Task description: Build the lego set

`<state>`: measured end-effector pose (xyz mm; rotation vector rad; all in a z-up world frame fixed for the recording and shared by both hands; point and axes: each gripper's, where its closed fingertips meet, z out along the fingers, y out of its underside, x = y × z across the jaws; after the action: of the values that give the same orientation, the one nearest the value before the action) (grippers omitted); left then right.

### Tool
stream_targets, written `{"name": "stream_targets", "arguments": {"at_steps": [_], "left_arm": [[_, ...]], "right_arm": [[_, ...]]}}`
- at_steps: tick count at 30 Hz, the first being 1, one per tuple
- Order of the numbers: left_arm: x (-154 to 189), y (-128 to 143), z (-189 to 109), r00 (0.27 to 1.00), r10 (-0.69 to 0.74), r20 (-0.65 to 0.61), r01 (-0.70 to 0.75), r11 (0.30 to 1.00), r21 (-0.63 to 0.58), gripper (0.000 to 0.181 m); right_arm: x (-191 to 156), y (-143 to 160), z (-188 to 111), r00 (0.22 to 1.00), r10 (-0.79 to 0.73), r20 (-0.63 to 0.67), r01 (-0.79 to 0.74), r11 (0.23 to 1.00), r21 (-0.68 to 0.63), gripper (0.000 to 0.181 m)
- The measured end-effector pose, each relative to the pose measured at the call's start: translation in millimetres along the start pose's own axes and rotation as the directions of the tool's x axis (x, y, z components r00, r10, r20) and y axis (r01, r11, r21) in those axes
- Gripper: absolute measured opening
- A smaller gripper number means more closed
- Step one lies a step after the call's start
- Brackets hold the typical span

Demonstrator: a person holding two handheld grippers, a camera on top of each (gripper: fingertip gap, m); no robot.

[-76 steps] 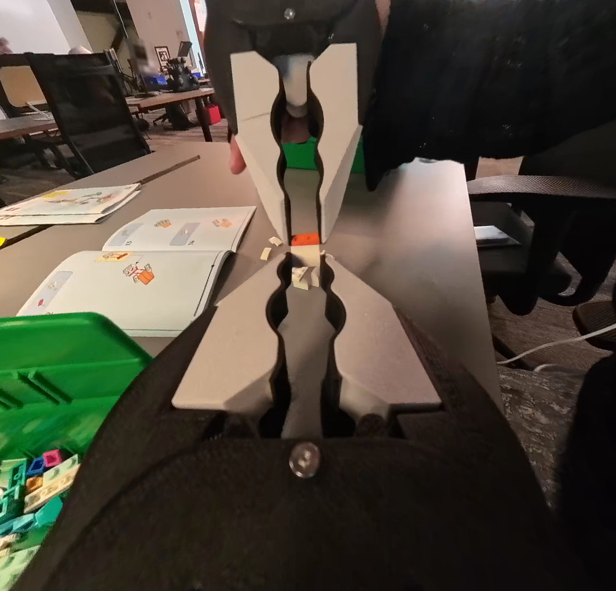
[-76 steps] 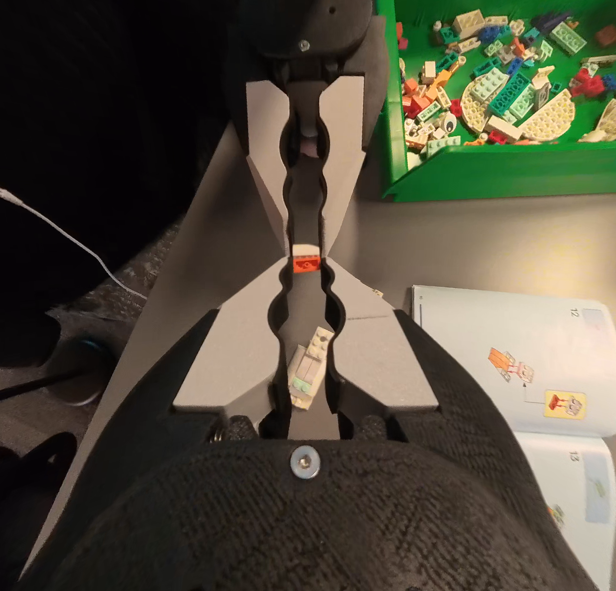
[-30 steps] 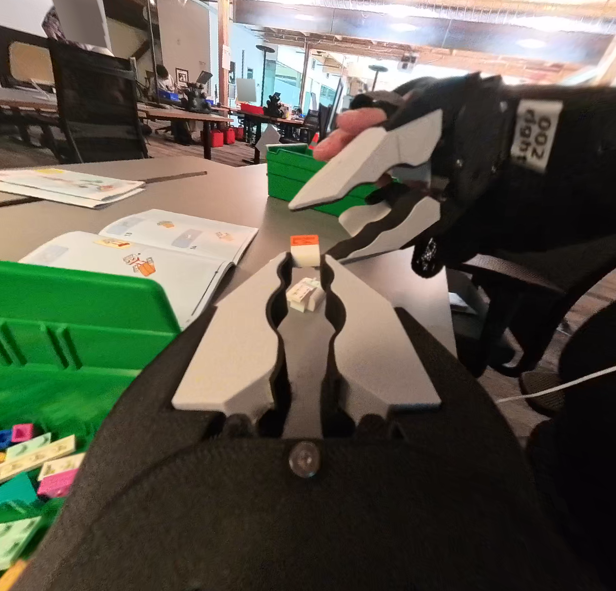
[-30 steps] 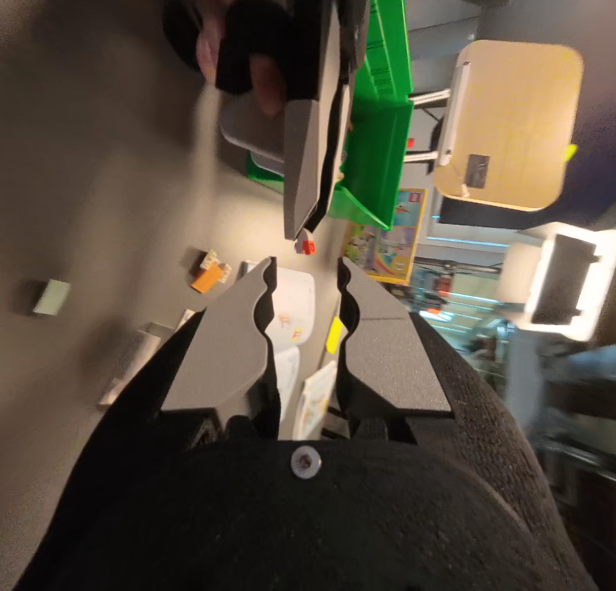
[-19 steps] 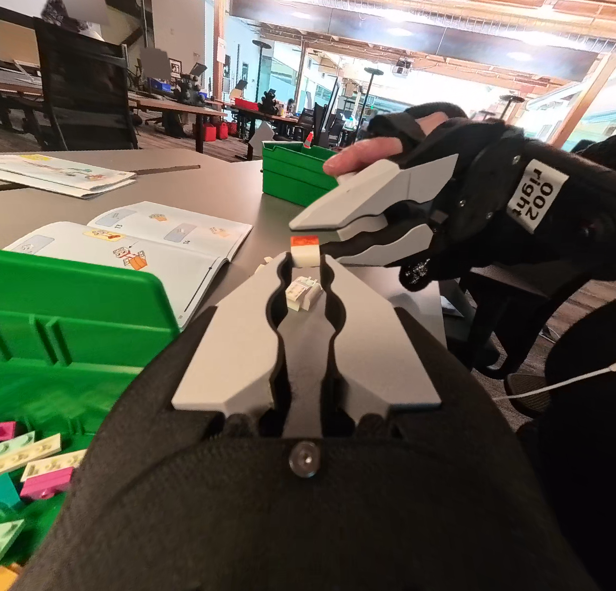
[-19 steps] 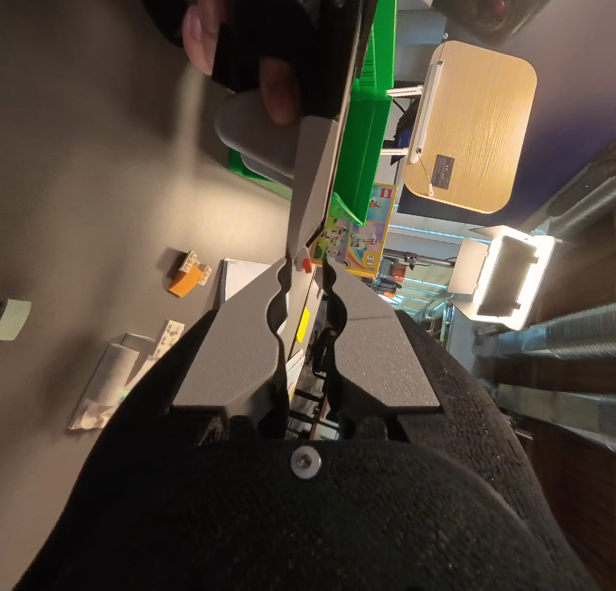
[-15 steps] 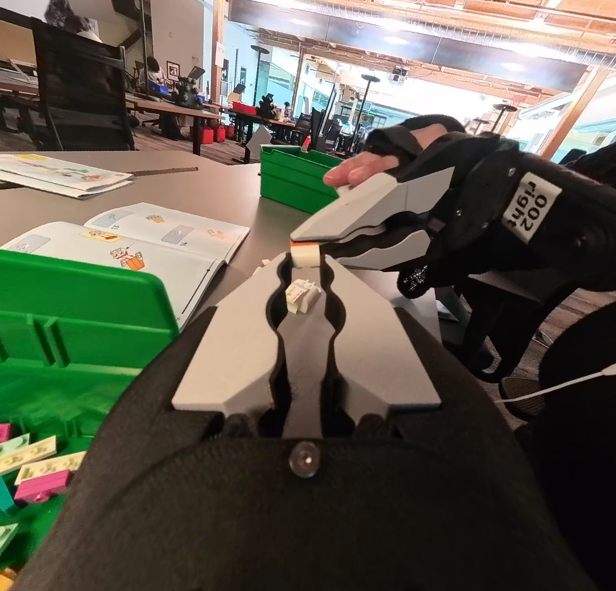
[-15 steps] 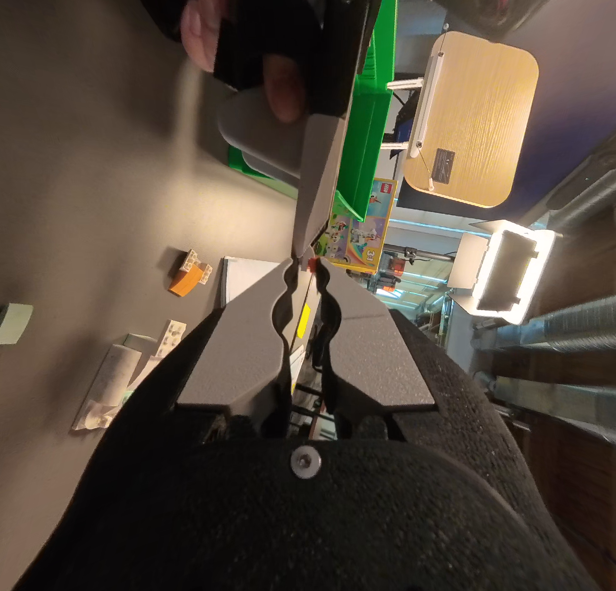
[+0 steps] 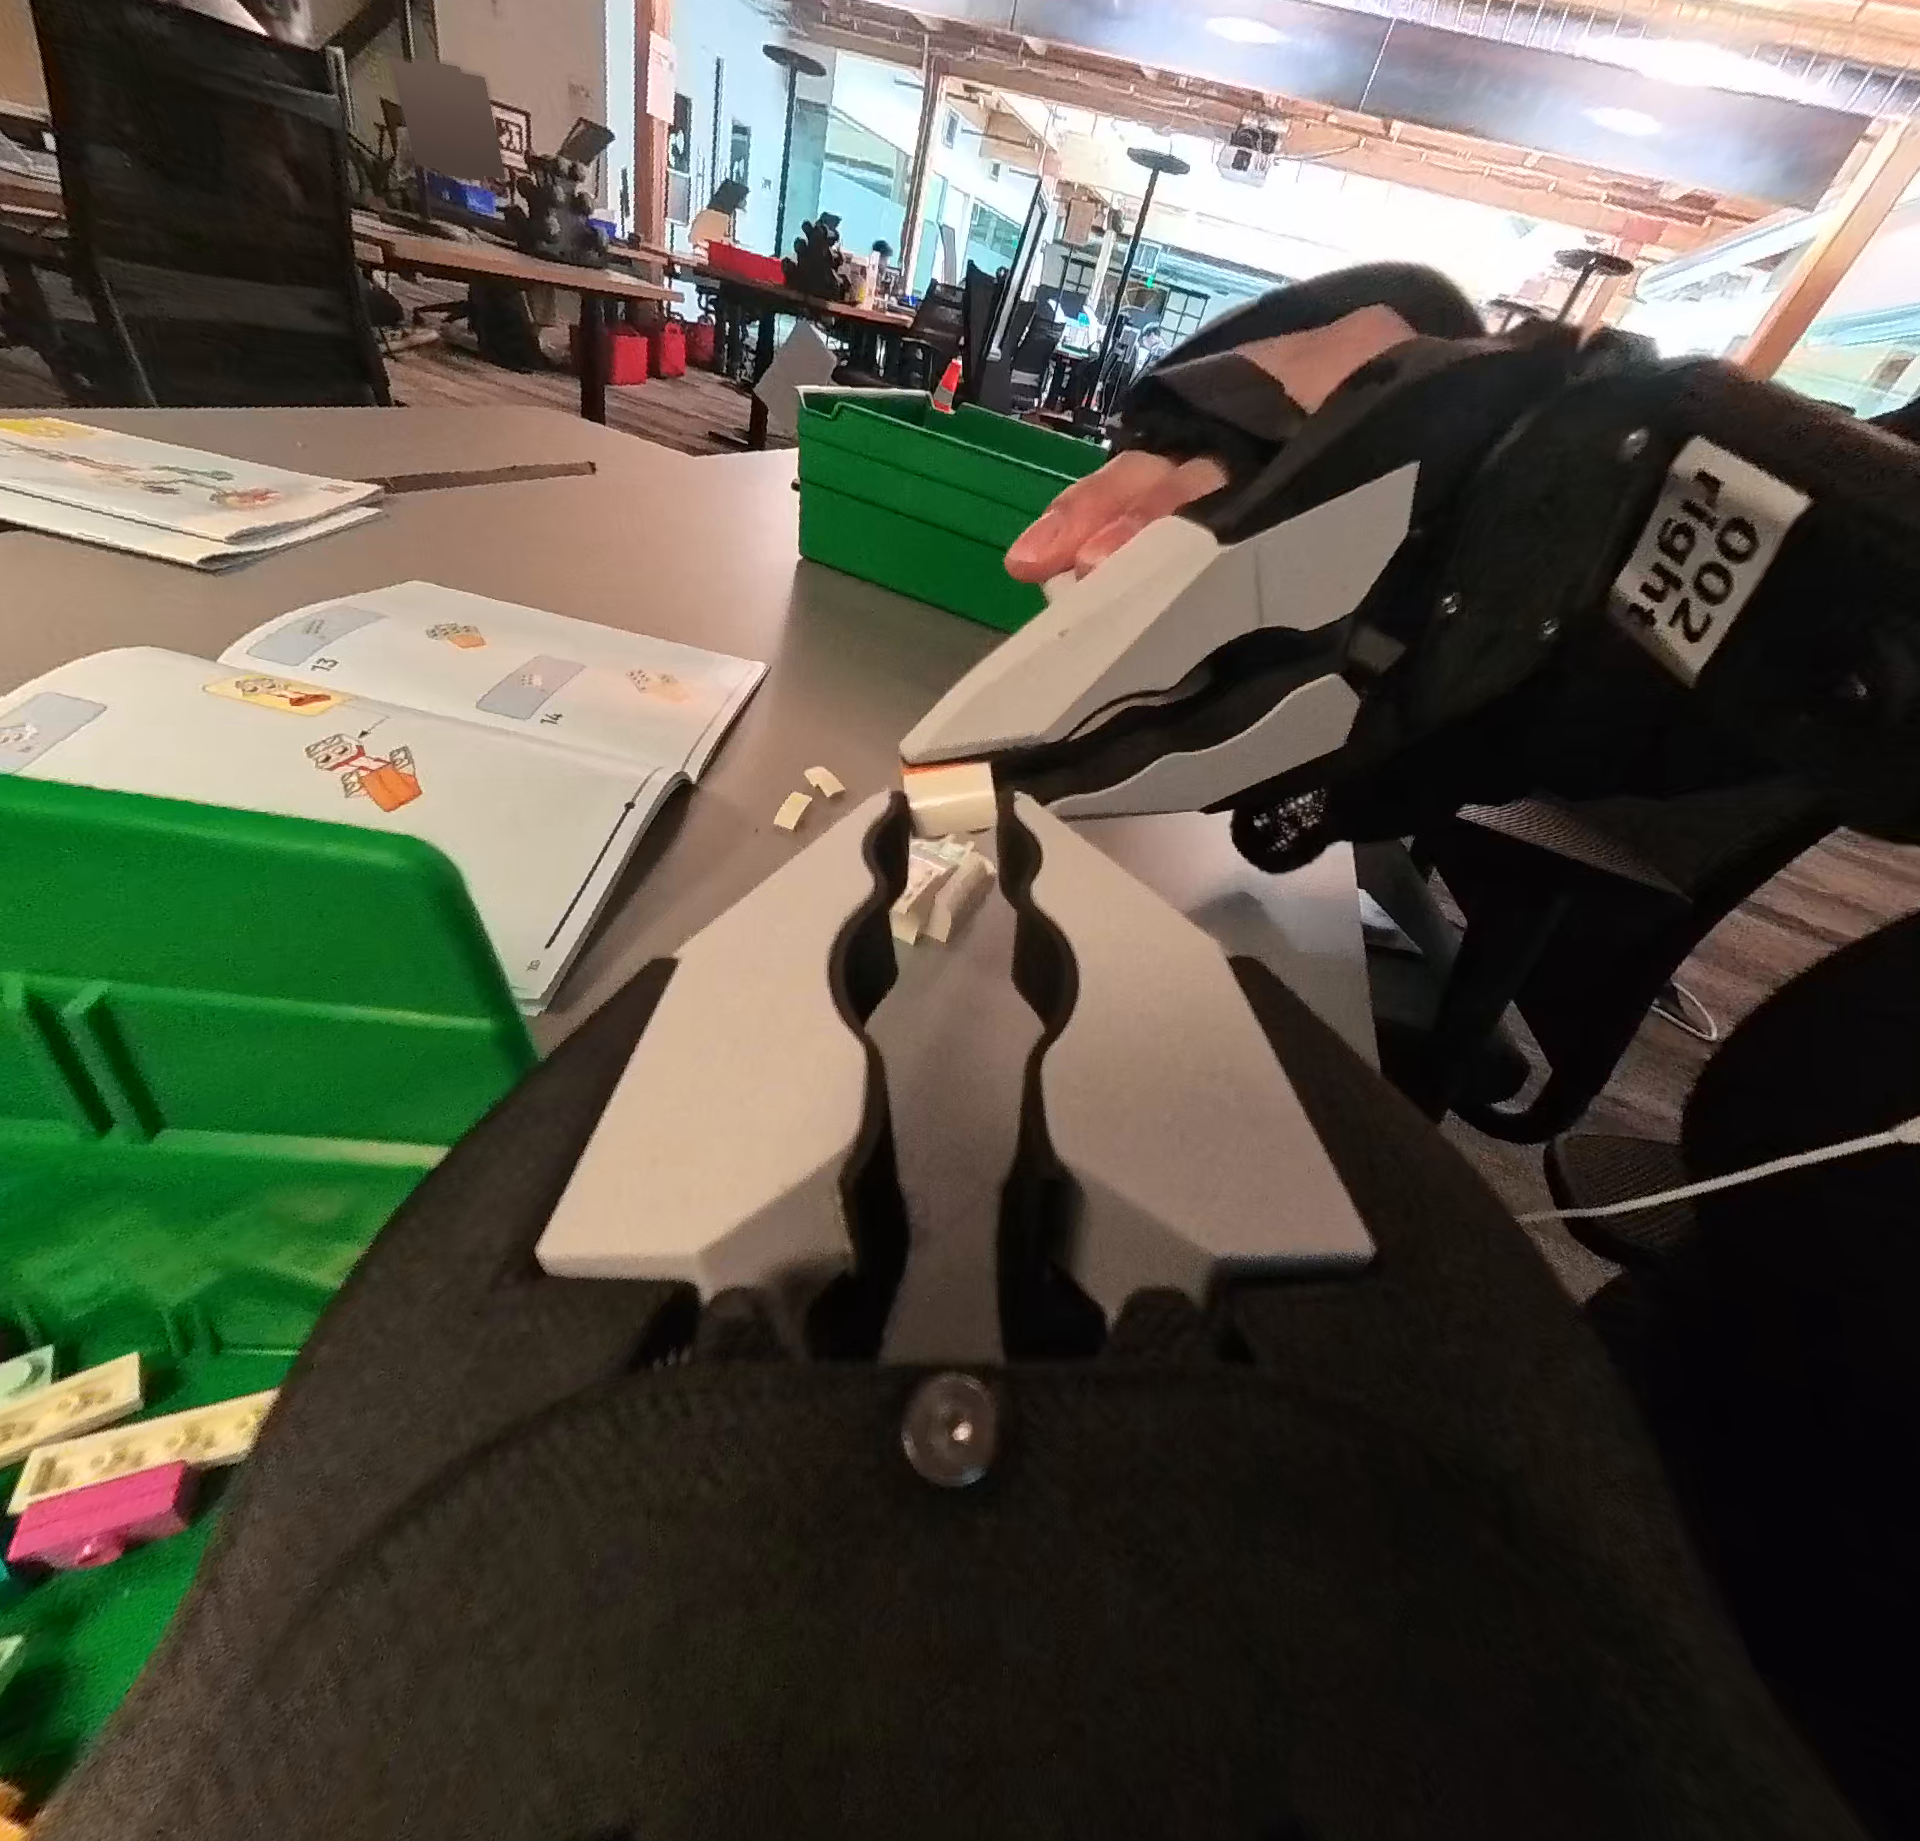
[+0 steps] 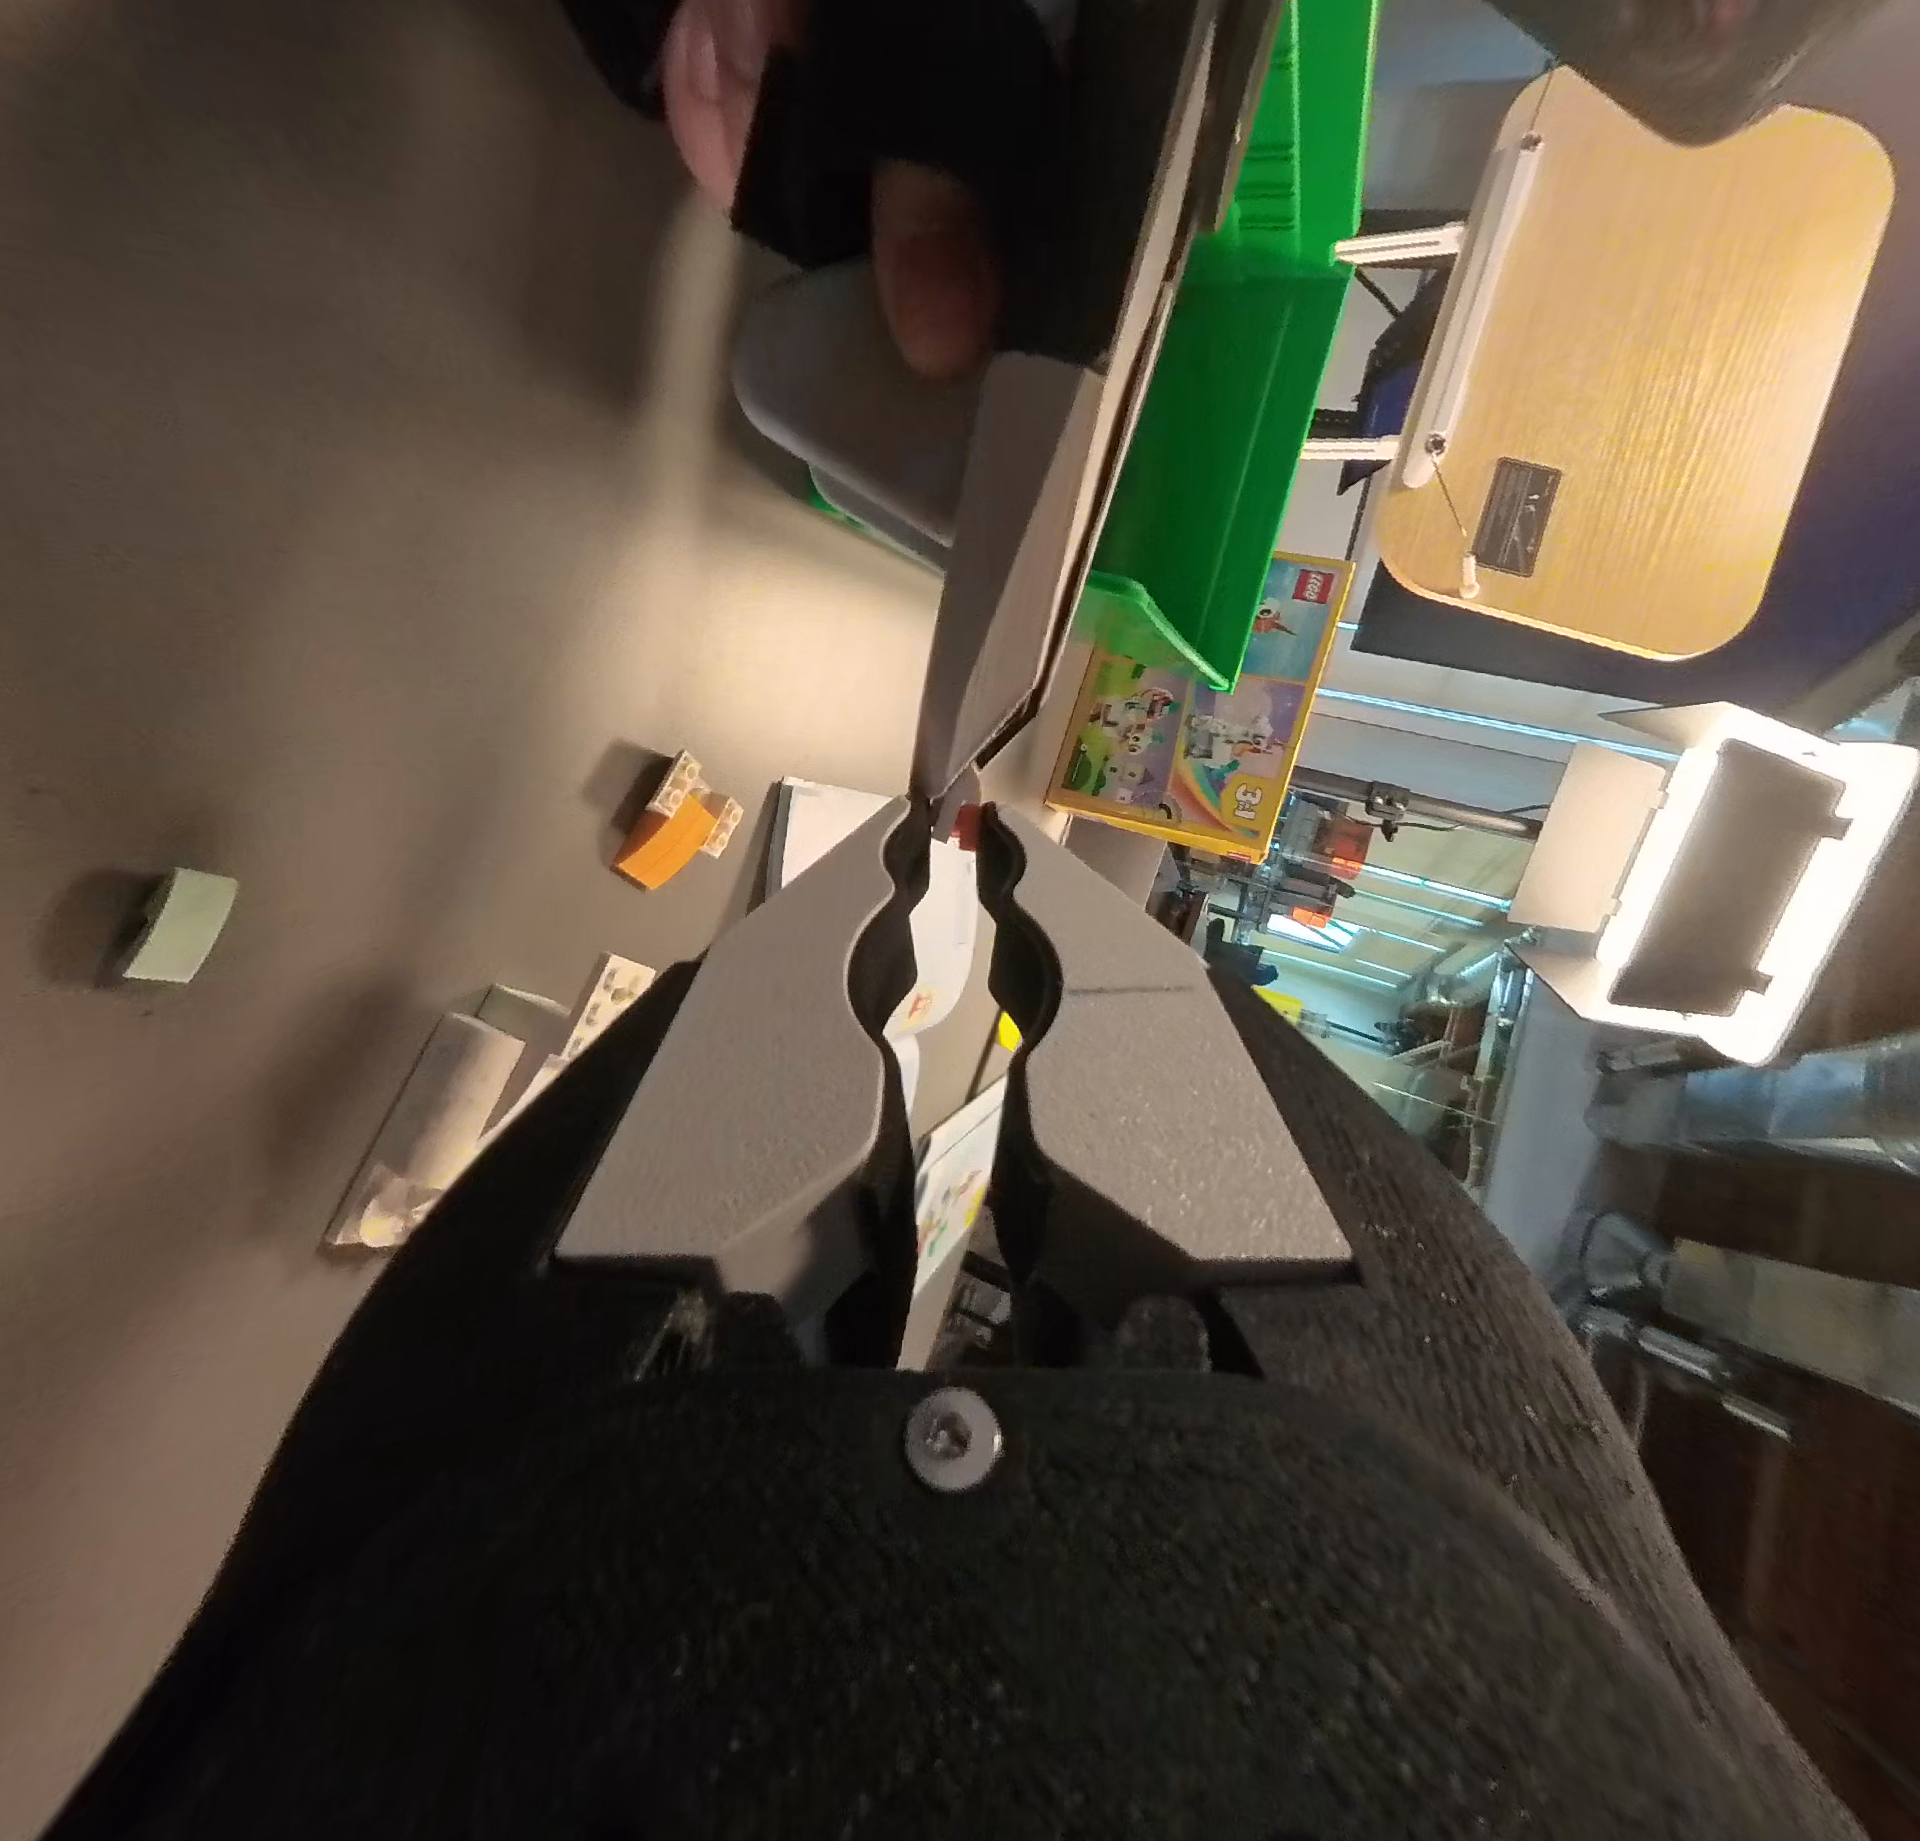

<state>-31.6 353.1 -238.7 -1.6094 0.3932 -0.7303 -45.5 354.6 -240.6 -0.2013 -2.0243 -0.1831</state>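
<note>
My left gripper (image 9: 953, 817) is shut on a small white brick with an orange-red plate on top (image 9: 948, 799) and holds it above the grey table (image 9: 644, 555). My right gripper (image 9: 971, 781) comes in from the right, turned on its side, with one finger over the plate and one under the brick. In the right wrist view my right gripper (image 10: 951, 821) is shut on the same brick (image 10: 962, 821), and the left gripper (image 10: 966, 742) reaches down to it from above.
An open instruction booklet (image 9: 416, 742) lies left of the grippers. A green bin of loose bricks (image 9: 208, 960) stands near left, another green bin (image 9: 914, 513) farther back. Loose white pieces (image 9: 940, 887), an orange and white sub-build (image 10: 675, 825) and a pale green piece (image 10: 177, 924) lie on the table. The grippers are tip to tip, or close to it. From the left gripper's tips to the pale green piece (image 10: 177, 924) is close to 11 cm.
The right gripper was open and off to the side. It has turned, moved in and shut over the top and bottom of the brick that the left gripper holds.
</note>
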Motion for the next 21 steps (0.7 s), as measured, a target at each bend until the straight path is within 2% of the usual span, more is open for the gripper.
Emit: {"name": "stream_targets", "arguments": {"at_steps": [4, 9, 11, 13, 18, 21], "left_arm": [[0.5, 1.2, 0.7, 1.000, -0.006, -0.008, 0.006, 1.000, -0.010, 0.016], [-1.2, -3.4, -1.2, 0.996, -0.083, -0.038, 0.084, 0.996, 0.024, 0.016], [-3.2, -3.3, -1.4, 0.994, -0.102, -0.037, 0.103, 0.994, 0.024, 0.016], [-3.2, -3.4, -1.6, 0.992, -0.116, -0.045, 0.117, 0.993, 0.025, 0.016], [-2.7, -3.8, -2.0, 0.986, -0.152, -0.067, 0.154, 0.988, 0.027, 0.016], [-6.5, -5.3, -3.8, 0.989, -0.140, -0.040, 0.141, 0.989, 0.041, 0.016]], "right_arm": [[-1.4, 0.2, -0.2, 0.999, 0.038, 0.020, -0.038, 0.999, 0.008, 0.007], [3.6, -0.5, 0.5, 0.953, 0.297, 0.066, -0.301, 0.952, 0.054, 0.011], [5.7, -0.5, 0.1, 0.936, 0.344, 0.075, -0.349, 0.935, 0.062, 0.024], [5.4, -0.4, -0.5, 0.935, 0.344, 0.082, -0.350, 0.934, 0.066, 0.028], [1.8, 0.6, 0.3, 0.947, 0.311, 0.082, -0.317, 0.946, 0.068, 0.018], [-2.3, 7.6, 1.8, 0.934, 0.343, 0.100, -0.348, 0.936, 0.045, 0.023]]}}
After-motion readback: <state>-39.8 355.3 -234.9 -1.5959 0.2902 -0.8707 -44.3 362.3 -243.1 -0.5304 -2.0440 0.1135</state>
